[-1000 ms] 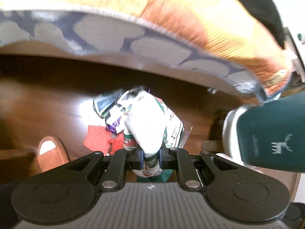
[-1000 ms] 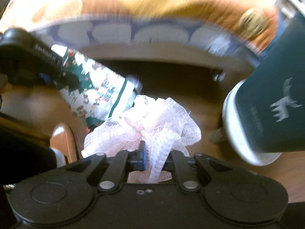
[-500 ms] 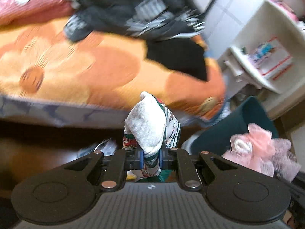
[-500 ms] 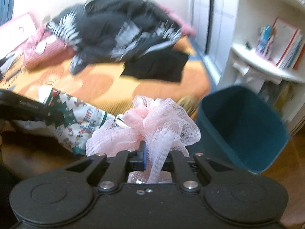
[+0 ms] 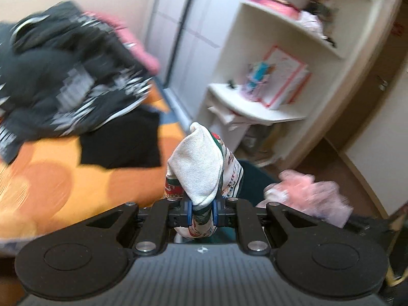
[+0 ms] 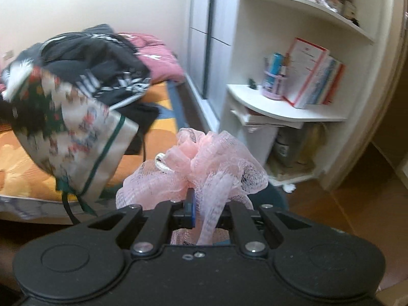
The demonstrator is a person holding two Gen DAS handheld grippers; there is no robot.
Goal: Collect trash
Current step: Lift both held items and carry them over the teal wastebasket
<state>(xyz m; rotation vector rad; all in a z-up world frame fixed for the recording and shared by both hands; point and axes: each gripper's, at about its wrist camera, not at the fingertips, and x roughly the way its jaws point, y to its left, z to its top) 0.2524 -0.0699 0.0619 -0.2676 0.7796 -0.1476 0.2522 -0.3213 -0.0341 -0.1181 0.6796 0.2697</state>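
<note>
My left gripper (image 5: 201, 210) is shut on a white cloth pouch with a red and green printed pattern (image 5: 199, 168), held up in the air. The pouch also shows in the right wrist view (image 6: 76, 137), hanging at the left. My right gripper (image 6: 206, 210) is shut on a pink mesh bath puff (image 6: 201, 163), which also shows in the left wrist view (image 5: 311, 191) at the right. A dark teal bin (image 5: 255, 178) lies just behind and below both held things, mostly hidden; a sliver of it shows in the right wrist view (image 6: 272, 193).
A bed with an orange cover (image 5: 63, 178) and a heap of black and pink clothes (image 6: 102, 58) is at the left. A white corner shelf (image 6: 280, 107) with books and a cup stands at the right. Brown wooden floor (image 6: 357, 204) lies beyond.
Both grippers have risen from near the floor, carrying the pouch and the puff. The views have swung up from the floor trash and bin side to the bed and shelf.
</note>
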